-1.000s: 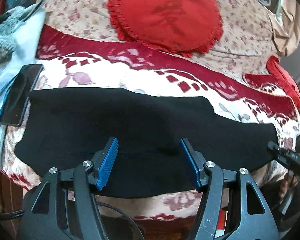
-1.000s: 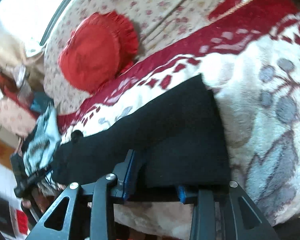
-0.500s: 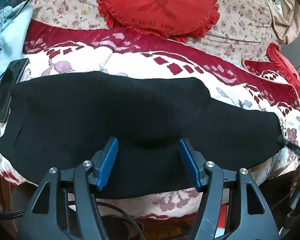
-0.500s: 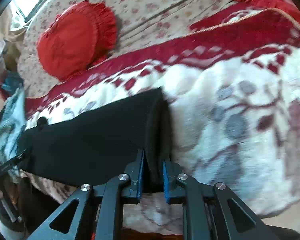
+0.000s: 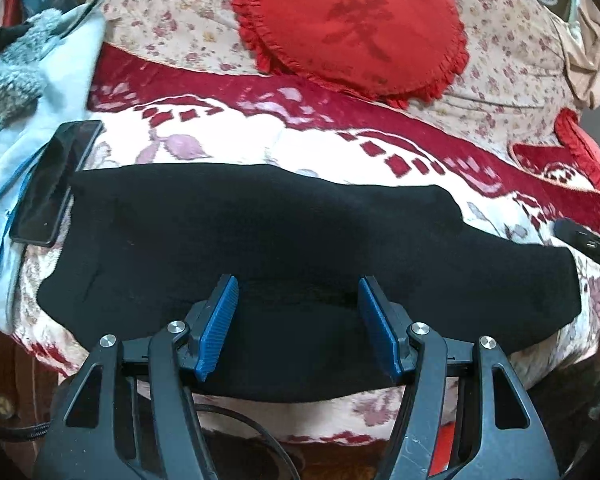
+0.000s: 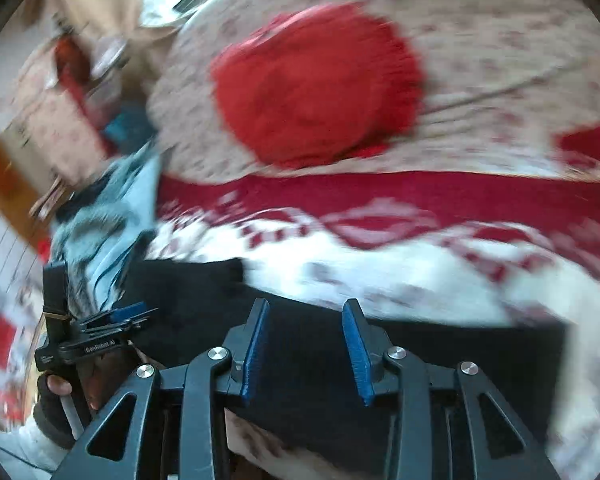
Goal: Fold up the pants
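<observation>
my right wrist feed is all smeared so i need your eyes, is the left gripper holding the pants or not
observer: No. The left gripper is open, its blue pads spread over the black pants and gripping nothing.
operator: anything lying near the pants on that side
observer: A dark phone lies right beside the pants' left end. I cannot tell whether they touch.
operator: are the pants flat
observer: Mostly flat on the blanket, with a shorter upper layer over a longer one that reaches further right.
</observation>
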### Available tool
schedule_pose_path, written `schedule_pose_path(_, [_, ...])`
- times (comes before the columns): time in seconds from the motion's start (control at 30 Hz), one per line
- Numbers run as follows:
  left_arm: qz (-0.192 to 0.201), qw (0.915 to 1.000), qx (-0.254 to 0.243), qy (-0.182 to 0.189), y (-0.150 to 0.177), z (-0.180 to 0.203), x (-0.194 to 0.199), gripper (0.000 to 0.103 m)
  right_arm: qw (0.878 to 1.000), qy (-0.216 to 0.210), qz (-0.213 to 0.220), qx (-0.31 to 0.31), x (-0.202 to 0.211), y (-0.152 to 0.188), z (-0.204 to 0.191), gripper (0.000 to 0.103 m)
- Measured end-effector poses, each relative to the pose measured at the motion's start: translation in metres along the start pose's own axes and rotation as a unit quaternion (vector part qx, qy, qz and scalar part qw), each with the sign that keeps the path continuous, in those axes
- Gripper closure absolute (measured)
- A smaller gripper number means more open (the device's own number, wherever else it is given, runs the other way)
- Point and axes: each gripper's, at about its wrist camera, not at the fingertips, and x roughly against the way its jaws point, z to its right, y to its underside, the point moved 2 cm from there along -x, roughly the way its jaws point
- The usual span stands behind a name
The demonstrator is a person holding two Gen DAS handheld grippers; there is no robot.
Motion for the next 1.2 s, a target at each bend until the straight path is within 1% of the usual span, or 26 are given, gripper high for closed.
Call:
schedule_pose_path(0.03, [0.001,1.0000,0.006,-0.002,-0.001,-0.005,0.001,0.041,1.000,-0.015,-0.012,0.013,-0.022,-0.008,-0.016,0.067])
schedule_pose_path(0.13, [0.005,0.9997,0.021,-0.008,-0.003,-0.017,0.001,0.041,0.998,-0.048,-0.043,0.028,-0.063,-0.018,-0.042,0.067])
schedule_pose_path(0.23, [0.006,0.9994,0.031,-0.014,-0.004,-0.027,-0.002,0.041,0.994,-0.045,-0.084,0.045,-0.109,-0.024,-0.060,0.067])
schedule_pose_path(0.27, [0.006,0.9993,0.032,-0.015,-0.004,-0.029,-0.003,0.041,0.993,-0.045,-0.097,0.041,-0.122,-0.024,-0.061,0.073])
schedule_pose_path(0.3, [0.006,0.9992,0.034,-0.018,-0.004,-0.031,-0.006,0.041,0.993,-0.052,-0.101,0.032,-0.131,-0.023,-0.060,0.078])
schedule_pose_path(0.33, [0.006,0.9992,0.034,-0.019,-0.004,-0.032,-0.007,0.041,0.993,-0.060,-0.100,0.026,-0.135,-0.025,-0.059,0.090])
schedule_pose_path(0.37, [0.007,0.9992,0.033,-0.021,-0.005,-0.033,-0.009,0.041,0.993,-0.063,-0.098,0.025,-0.138,-0.026,-0.059,0.092])
schedule_pose_path(0.47, [0.010,0.9993,0.026,-0.026,-0.009,-0.033,-0.011,0.041,0.993,-0.047,-0.090,0.058,-0.137,-0.033,-0.069,0.094])
schedule_pose_path(0.5, [0.014,0.9992,0.028,-0.025,-0.011,-0.033,-0.011,0.041,0.992,-0.042,-0.084,0.078,-0.133,-0.037,-0.075,0.094])
schedule_pose_path(0.57, [0.014,0.9991,0.033,-0.025,-0.012,-0.036,-0.013,0.041,0.991,-0.032,-0.079,0.099,-0.130,-0.040,-0.080,0.095])
schedule_pose_path(0.6, [0.013,0.9989,0.034,-0.028,-0.011,-0.036,-0.017,0.041,0.990,-0.018,-0.083,0.109,-0.132,-0.038,-0.080,0.095])
schedule_pose_path(0.7, [0.019,0.9986,0.017,-0.046,-0.009,-0.032,-0.019,0.041,0.990,0.003,-0.097,0.101,-0.148,-0.027,-0.072,0.095])
schedule_pose_path(0.73, [0.019,0.9985,0.011,-0.051,-0.008,-0.030,-0.019,0.041,0.991,0.002,-0.088,0.101,-0.151,-0.026,-0.070,0.095])
schedule_pose_path(0.8, [0.017,0.9983,0.005,-0.055,-0.008,-0.029,-0.017,0.041,0.992,0.000,-0.085,0.089,-0.148,-0.029,-0.068,0.095])
schedule_pose_path(0.9, [0.014,0.9985,0.016,-0.050,-0.009,-0.032,-0.015,0.041,0.995,0.005,-0.068,0.068,-0.136,-0.034,-0.065,0.094])
schedule_pose_path(0.97, [0.014,0.9985,0.027,-0.046,-0.008,-0.033,-0.012,0.041,0.997,0.001,-0.055,0.062,-0.122,-0.036,-0.067,0.093])
schedule_pose_path(1.1, [0.015,0.9988,0.027,-0.038,-0.007,-0.026,-0.006,0.041,0.996,-0.009,-0.036,0.084,-0.091,-0.027,-0.081,0.091])
schedule_pose_path(1.2, [0.021,0.9990,0.015,-0.038,-0.005,-0.017,-0.001,0.041,0.994,-0.015,-0.040,0.097,-0.080,-0.014,-0.088,0.091])
